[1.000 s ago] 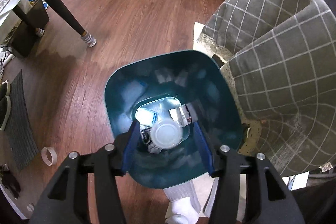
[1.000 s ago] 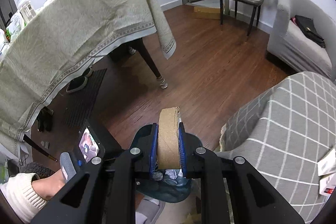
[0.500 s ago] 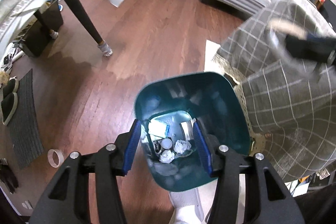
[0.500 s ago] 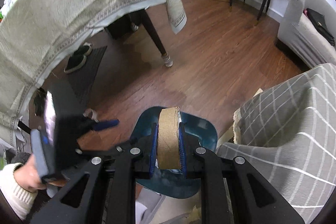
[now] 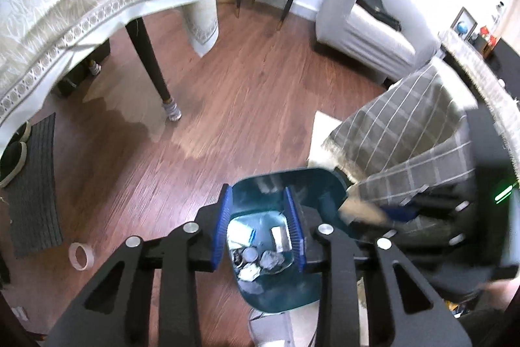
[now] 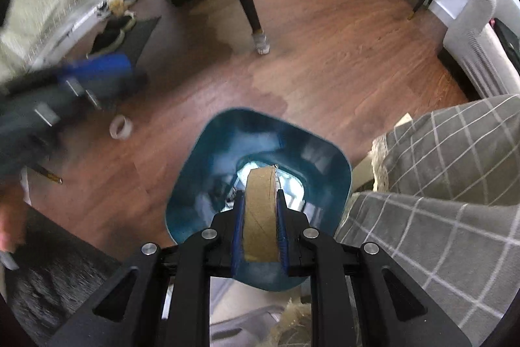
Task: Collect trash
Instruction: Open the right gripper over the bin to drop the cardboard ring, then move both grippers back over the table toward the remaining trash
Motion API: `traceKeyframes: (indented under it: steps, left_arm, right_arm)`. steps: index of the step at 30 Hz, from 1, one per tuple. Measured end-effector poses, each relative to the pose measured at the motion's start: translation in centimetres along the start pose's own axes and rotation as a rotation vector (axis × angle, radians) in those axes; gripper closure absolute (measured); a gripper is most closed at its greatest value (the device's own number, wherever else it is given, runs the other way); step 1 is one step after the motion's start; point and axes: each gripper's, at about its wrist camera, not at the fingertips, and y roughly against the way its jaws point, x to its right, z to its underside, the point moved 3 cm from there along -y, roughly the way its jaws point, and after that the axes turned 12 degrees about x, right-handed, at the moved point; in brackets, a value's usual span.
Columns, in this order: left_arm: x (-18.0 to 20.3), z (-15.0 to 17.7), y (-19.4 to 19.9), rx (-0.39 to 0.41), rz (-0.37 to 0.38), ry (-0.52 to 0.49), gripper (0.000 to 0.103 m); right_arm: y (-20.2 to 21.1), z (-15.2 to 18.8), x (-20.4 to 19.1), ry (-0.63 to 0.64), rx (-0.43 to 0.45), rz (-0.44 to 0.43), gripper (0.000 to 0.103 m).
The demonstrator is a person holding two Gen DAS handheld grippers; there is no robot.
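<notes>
**Cardboard roll brought over the bin**

The right gripper [image 6: 259,230] is clamped on 1 cardboard roll [image 6: 260,213], and since a second ago it has dropped toward the teal bin [image 6: 195,184], so the roll now hangs over the bin's mouth, ready to let go. The left gripper [image 5: 260,228] has pulled up and back; the bin looks smaller in its view than before. Its jaws have just been closing and stand partly open with nothing between them.

Counted: 1 bin, holding at least 3 crumpled paper wads [image 5: 271,259] plus some wrappers; 1 tape ring [image 5: 81,256] on the floor [image 5: 247,93], at 9 o'clock from the bin in the left view, likely the next pickup; 2 grippers.
</notes>
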Motion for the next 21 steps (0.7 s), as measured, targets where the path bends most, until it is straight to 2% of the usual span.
traceKeyframes:
  steps: [6, 7, 8, 10, 14, 21]
  left_arm:
    - [0.5, -1.3, 1.4, 0.045, 0.018, 0.005, 0.07]
    - [0.3, -1.5, 1.7, 0.051, 0.02, 0.009, 0.07]
    - [0.3, -1.7, 1.8, 0.055, 0.021, 0.013, 0.07]
    - [0.3, -2.0, 2.0, 0.06, 0.029, 0.023, 0.07]
    - [1.0, -2.5, 2.8, 0.082, 0.045, 0.022, 0.07]
    - [2.4, -3.3, 4.2, 0.114, 0.071, 0.017, 0.07]
  right_arm:
    - [-1.3, 2.1, -0.2, 0.04, -0.083, 0.022, 0.085]
    - [-1.5, 2.5, -0.4, 0.057, -0.102, 0.024, 0.081]
    - [-1.5, 2.8, -0.5, 0.071, -0.111, 0.035, 0.07]
    - [-1.3, 3.1, -0.7, 0.088, -0.111, 0.05, 0.061]
    - [-0.3, 2.6, -0.3, 0.073, -0.078, 0.046, 0.061]
    - [4.0, 0.1, 0.1, 0.003, 0.057, -0.007, 0.061]
